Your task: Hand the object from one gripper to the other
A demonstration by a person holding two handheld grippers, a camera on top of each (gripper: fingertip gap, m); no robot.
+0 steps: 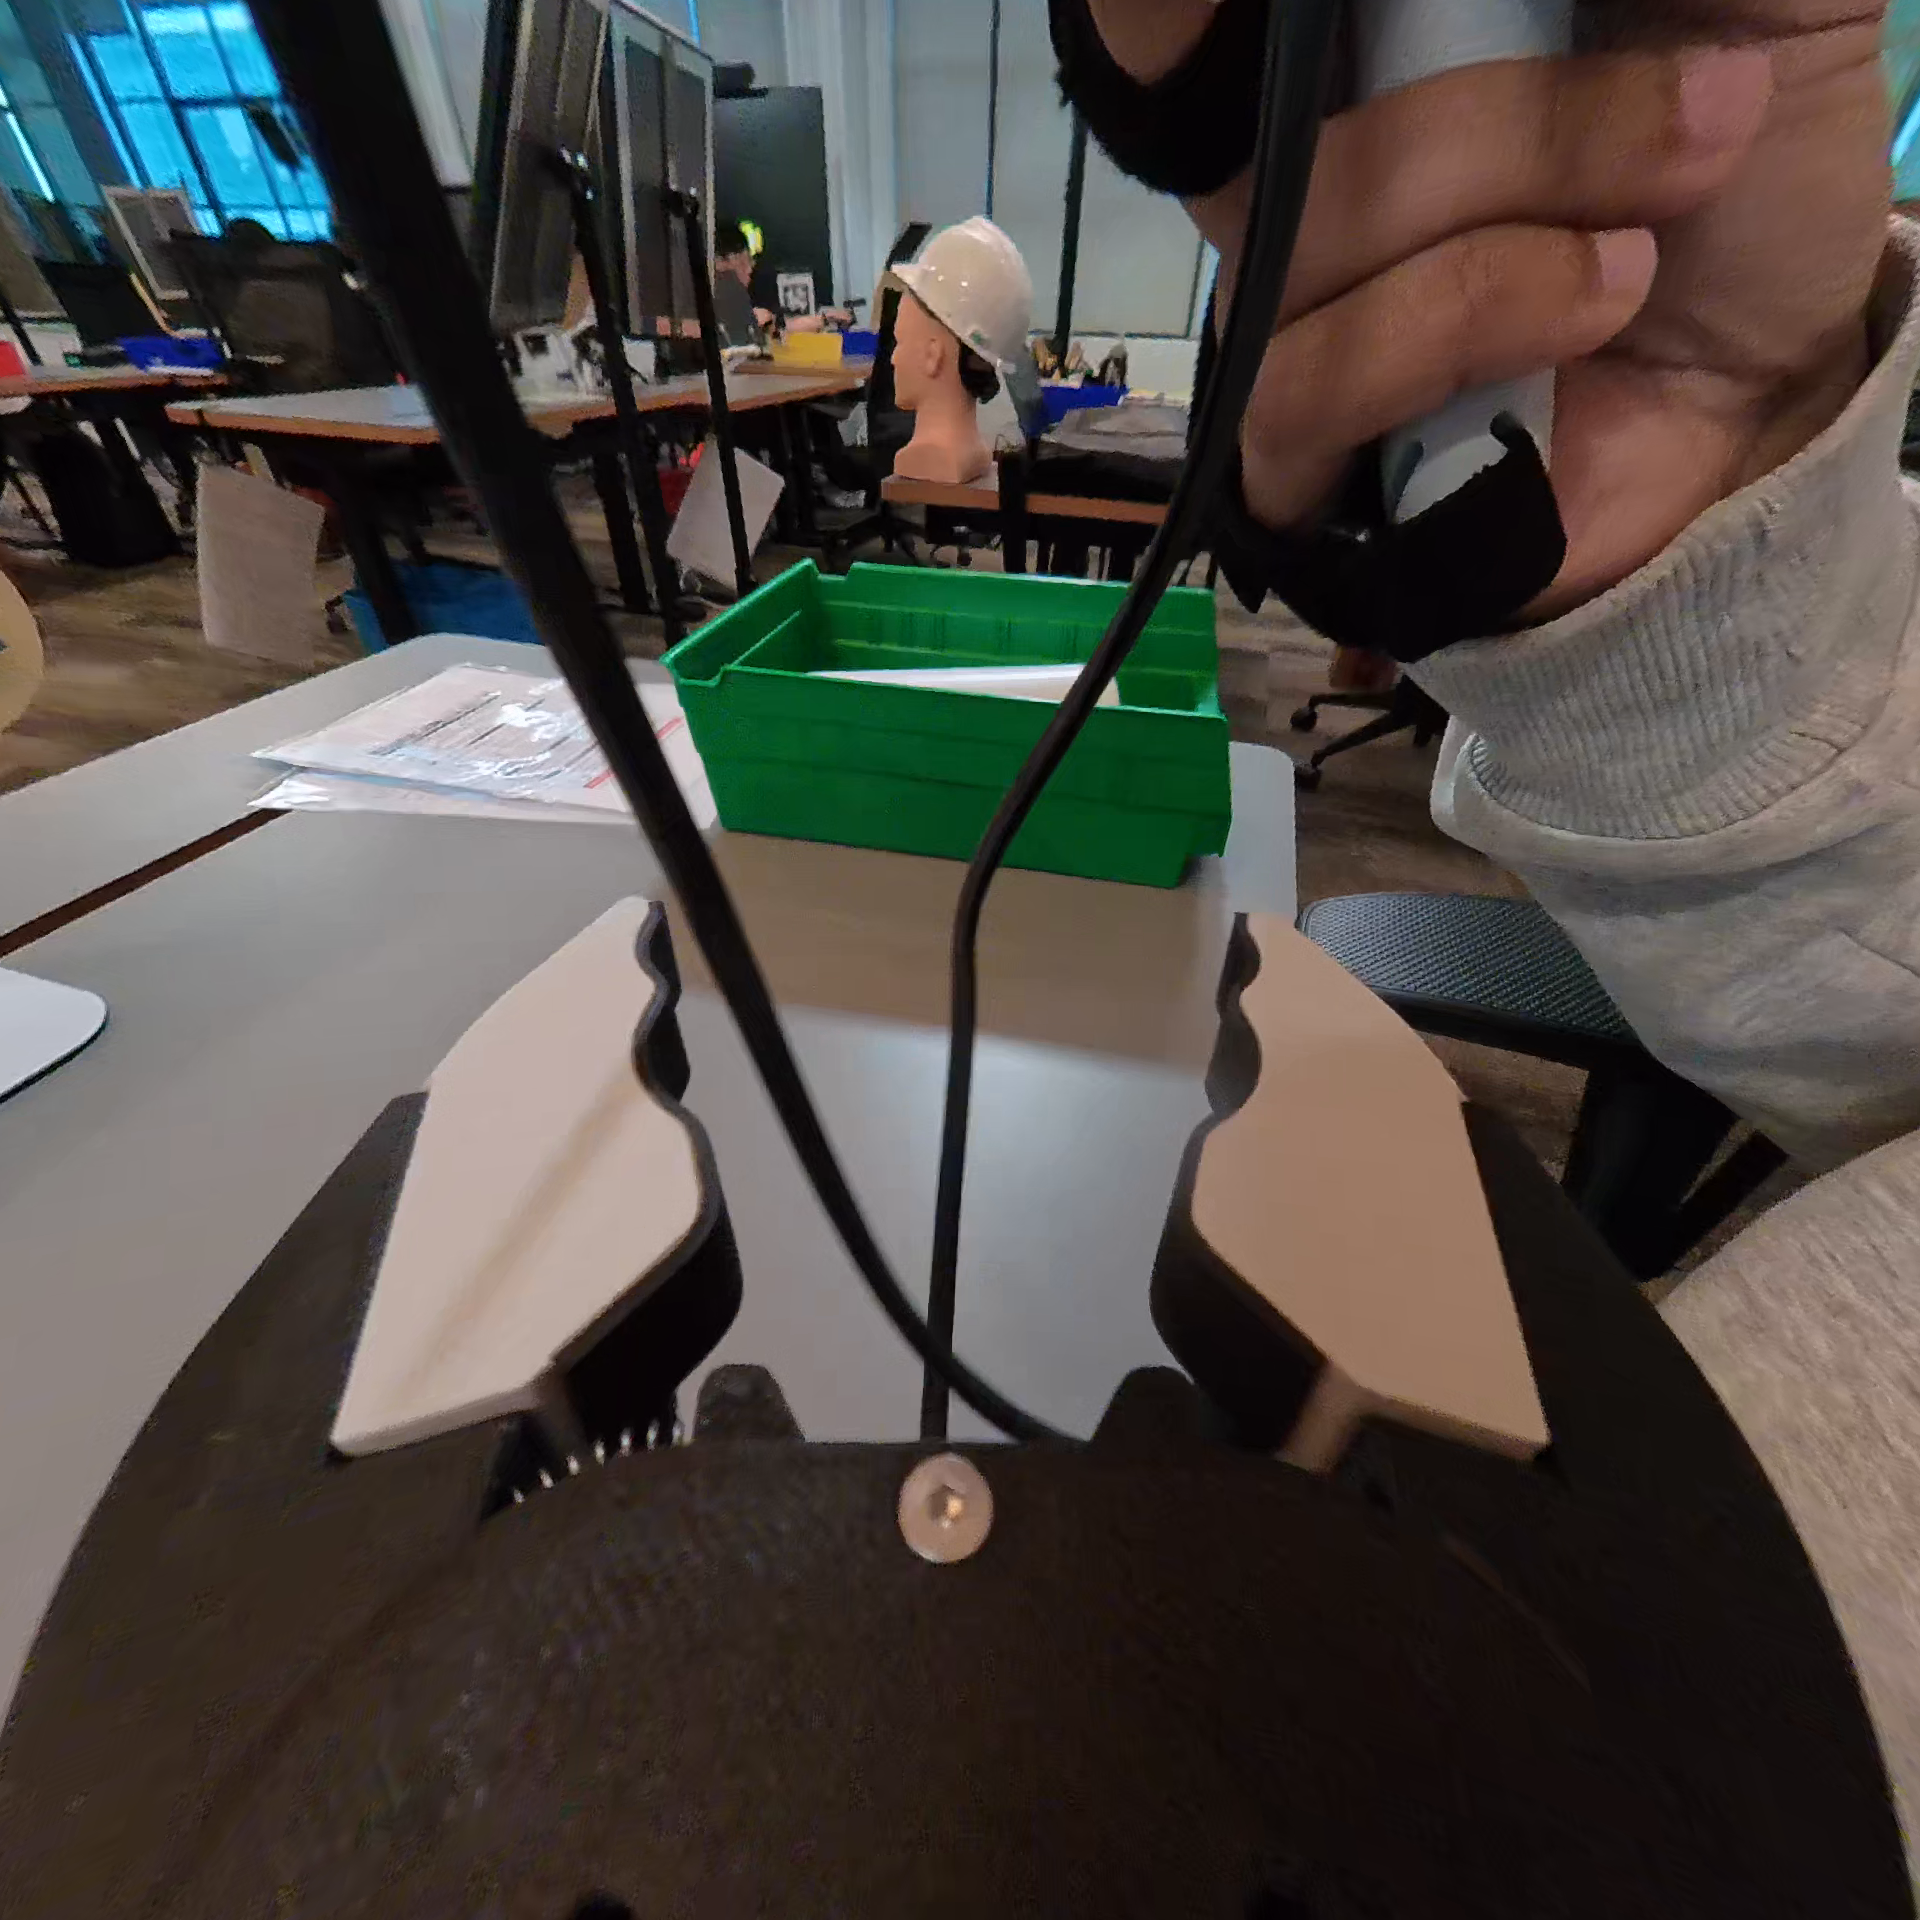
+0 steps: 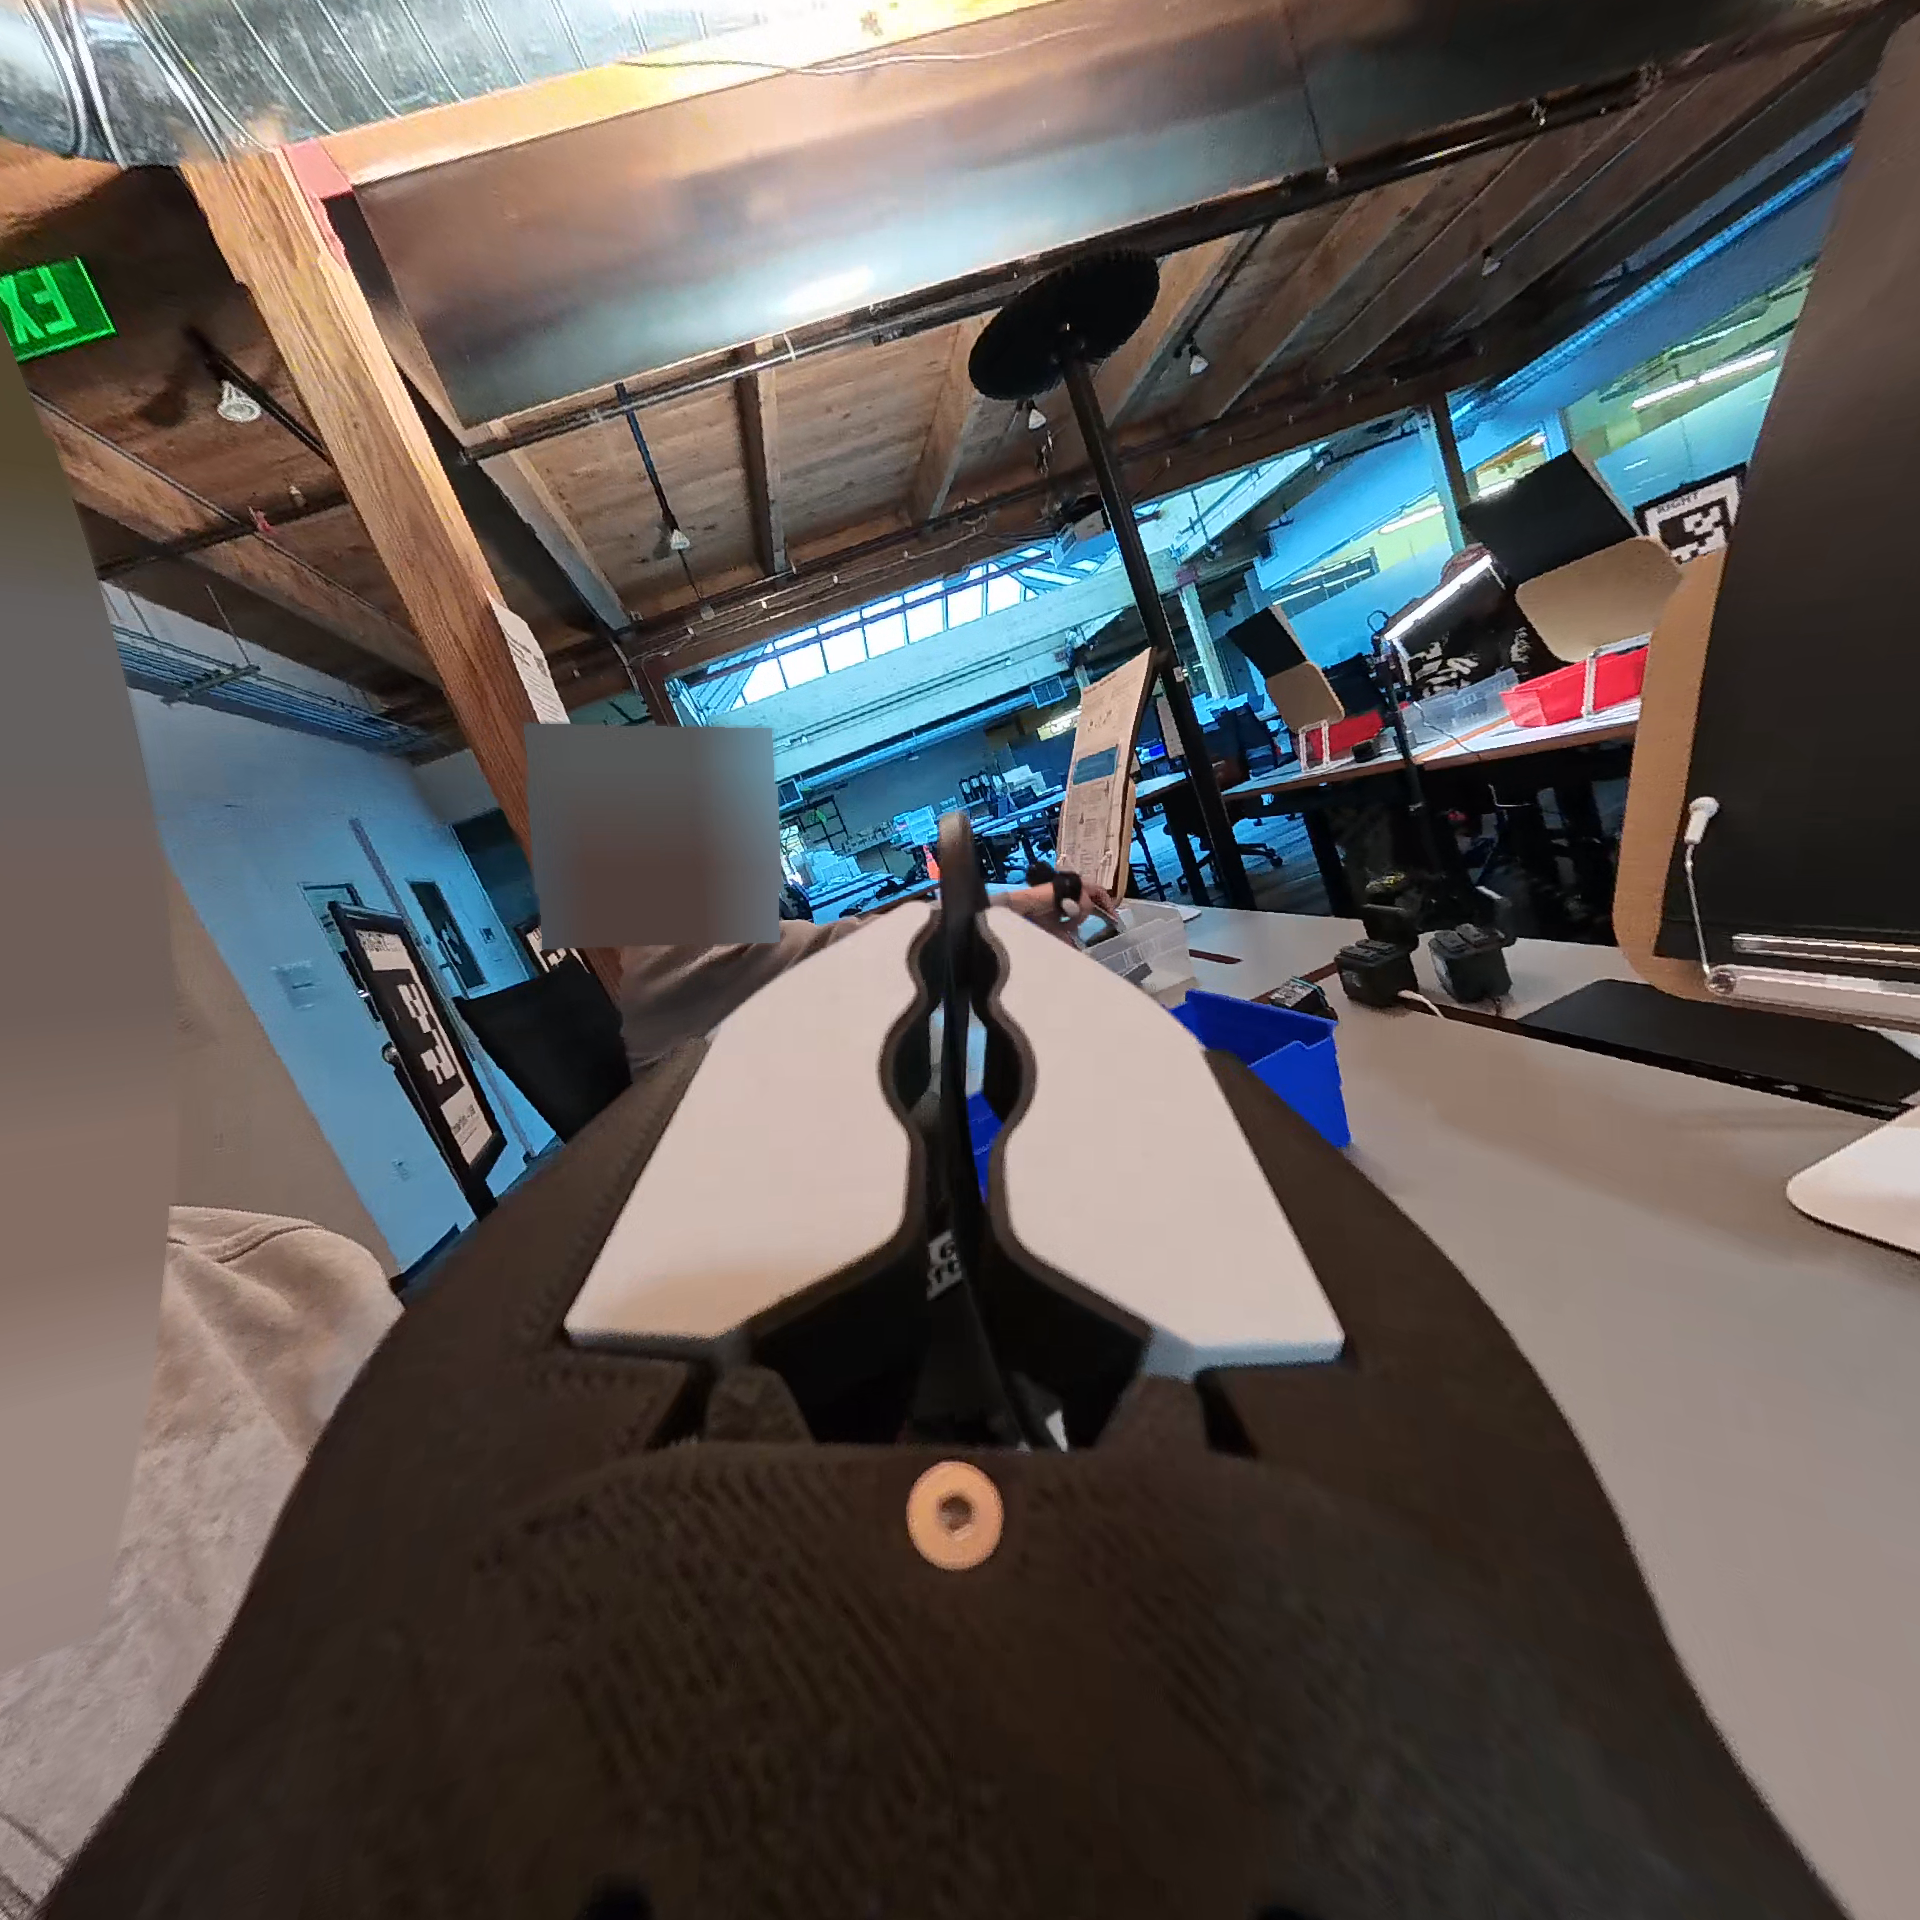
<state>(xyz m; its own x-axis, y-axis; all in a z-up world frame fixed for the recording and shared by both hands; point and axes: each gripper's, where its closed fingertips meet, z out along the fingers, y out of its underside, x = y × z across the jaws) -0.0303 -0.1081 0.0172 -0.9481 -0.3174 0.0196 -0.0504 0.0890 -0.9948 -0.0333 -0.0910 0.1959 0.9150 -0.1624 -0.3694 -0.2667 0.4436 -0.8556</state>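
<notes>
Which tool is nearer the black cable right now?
Right. The right tool is shut on the black cable; the left tool is open, the cable hanging between its fingers.

A pale grey table [image 1: 312, 997] carries everything. In the left wrist view, a green plastic bin [image 1: 966, 758] sits at twelve o'clock near the far edge, with plastic-sleeved papers [image 1: 468, 743] just beside it at ten o'clock. In the right wrist view, a blue bin [image 2: 1283, 1049] rests at one o'clock, a white monitor base [image 2: 1860, 1184] at three.
</notes>
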